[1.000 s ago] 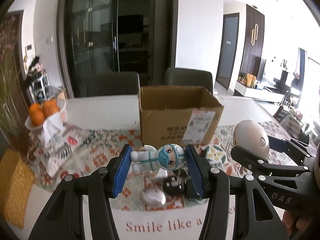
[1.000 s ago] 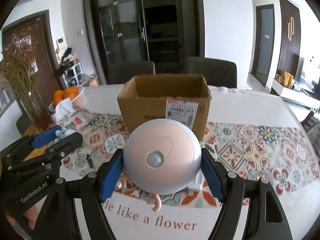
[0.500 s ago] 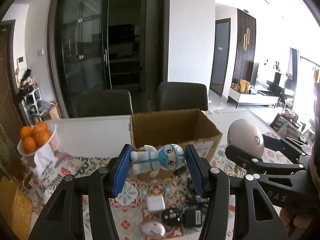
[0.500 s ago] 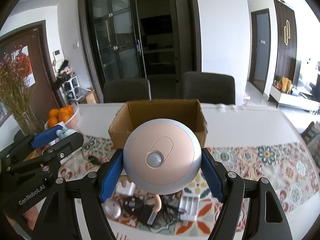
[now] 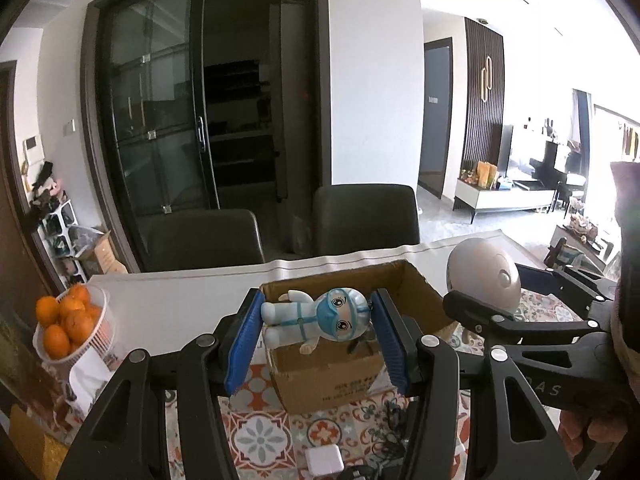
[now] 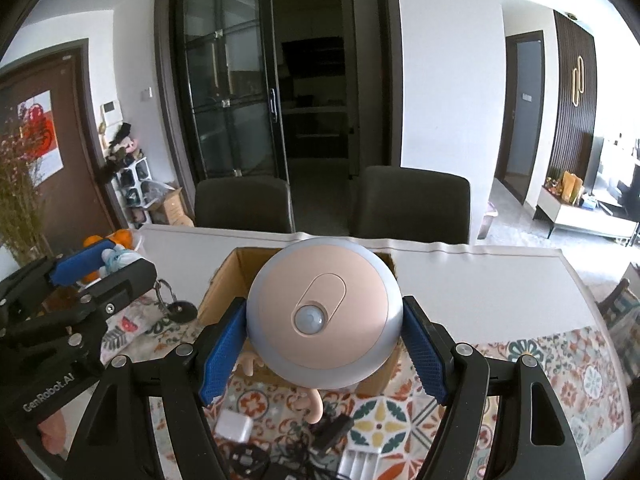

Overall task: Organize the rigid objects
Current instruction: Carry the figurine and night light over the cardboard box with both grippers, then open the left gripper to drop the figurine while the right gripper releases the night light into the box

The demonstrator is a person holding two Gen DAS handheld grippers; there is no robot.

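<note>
It was a home, in the dining area of an open apartment. A white dining table (image 6: 500, 280) stood with two dark upholstered chairs (image 6: 412, 204) at its far side, and a tile-patterned cloth (image 6: 560, 368) covered a part of it. A white basket of oranges (image 5: 68, 328) was on the table, and dried flowers (image 6: 16, 184) rose at the left. Behind the chairs there were dark glass sliding doors (image 6: 232, 92). A small shelf with shoes (image 6: 128, 184) stood near a brown entrance door (image 6: 48, 128) (it carried a red decoration). At the right, a low TV cabinet (image 5: 508, 196) showed the living room.
</note>
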